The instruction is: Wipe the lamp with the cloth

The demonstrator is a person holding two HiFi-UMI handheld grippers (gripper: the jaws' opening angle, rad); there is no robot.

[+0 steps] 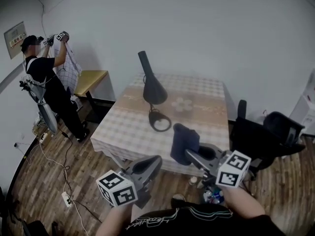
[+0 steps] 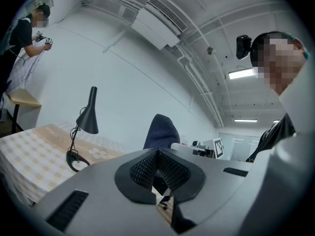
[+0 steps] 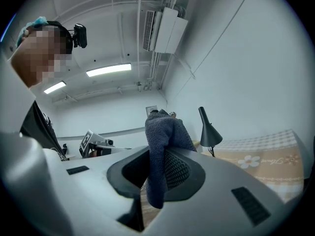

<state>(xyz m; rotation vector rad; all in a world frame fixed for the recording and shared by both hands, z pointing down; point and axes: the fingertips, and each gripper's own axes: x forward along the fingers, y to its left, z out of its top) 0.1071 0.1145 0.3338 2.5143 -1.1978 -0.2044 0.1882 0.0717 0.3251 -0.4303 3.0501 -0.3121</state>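
My right gripper [image 3: 157, 175] is closed on the dark blue cloth [image 3: 163, 137]; the cloth stands up out of the jaws in a thick fold, and a short end hangs below them. The left gripper [image 2: 157, 167] has its jaws together and nothing between them.

The black desk lamp [image 1: 153, 88] stands near the middle of the table [image 1: 202, 90], on a checked tablecloth; both my grippers are on the near side of the lamp, off the table edge, and apart from it.

I judge the cloth to be soft and limp, so it will bend around the shade; only the part above the jaws is free for wiping. The lamp looks light and top-heavy to me, a cone shade on a thin stem over a ring base [image 1: 160, 121]; a push from the side could tip it. I would steady it with the left gripper at the base, and wipe with little force.

Around the lamp the tablecloth is bare on every side; right of the lamp, past the table edge, is a black office chair [image 1: 268, 134]; far left of the lamp a person [image 1: 49, 85] works at the wall, well apart.
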